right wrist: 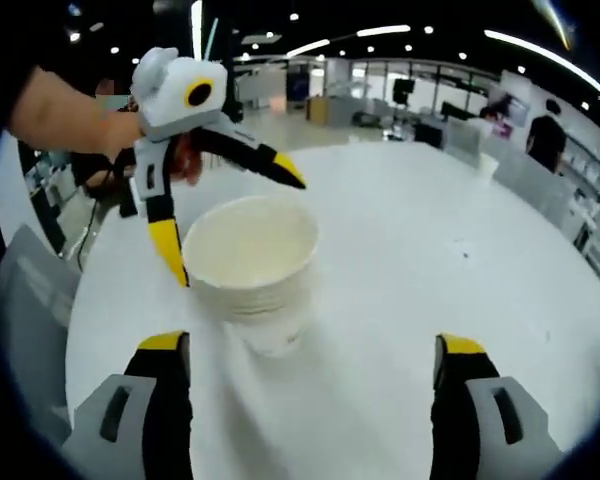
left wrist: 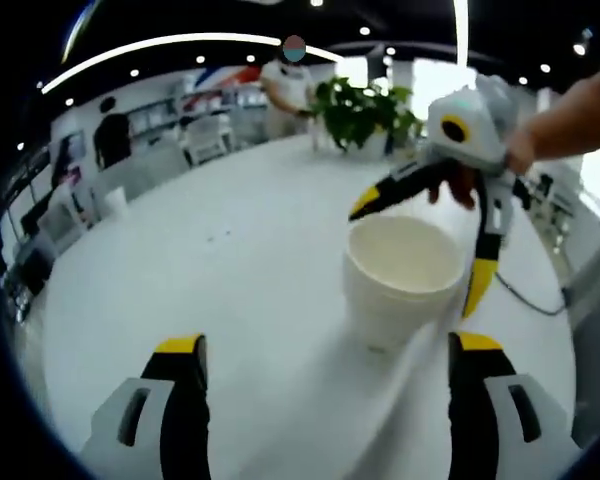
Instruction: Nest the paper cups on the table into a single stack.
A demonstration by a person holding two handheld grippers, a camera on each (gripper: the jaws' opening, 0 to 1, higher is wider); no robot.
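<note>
**Stack of paper cups between two open tools on a white tabletop**

A smooth, round white tabletop (left wrist: 240,260) carries a stack of paper cups (left wrist: 400,280). The cups are off-white, matte, tapering downward, nested so that several rolled rims show as ridges below the top rim in the right gripper view (right wrist: 252,270). The topmost cup's hollow interior is open to the camera.

In the left gripper view, the left tool (left wrist: 325,355) has its black, yellow-tipped jaws spread wide, just short of the stack, touching nothing. Beyond the stack the right tool (left wrist: 425,250), held by a hand (left wrist: 520,150), straddles the far rim with jaws apart, one yellow tip on each side.

In the right gripper view, the right tool (right wrist: 315,350) likewise gapes in front of the stack, and the left tool (right wrist: 230,215) stands behind it, spread.

Beyond the stack sits a leafy green potted plant (left wrist: 365,110).
</note>
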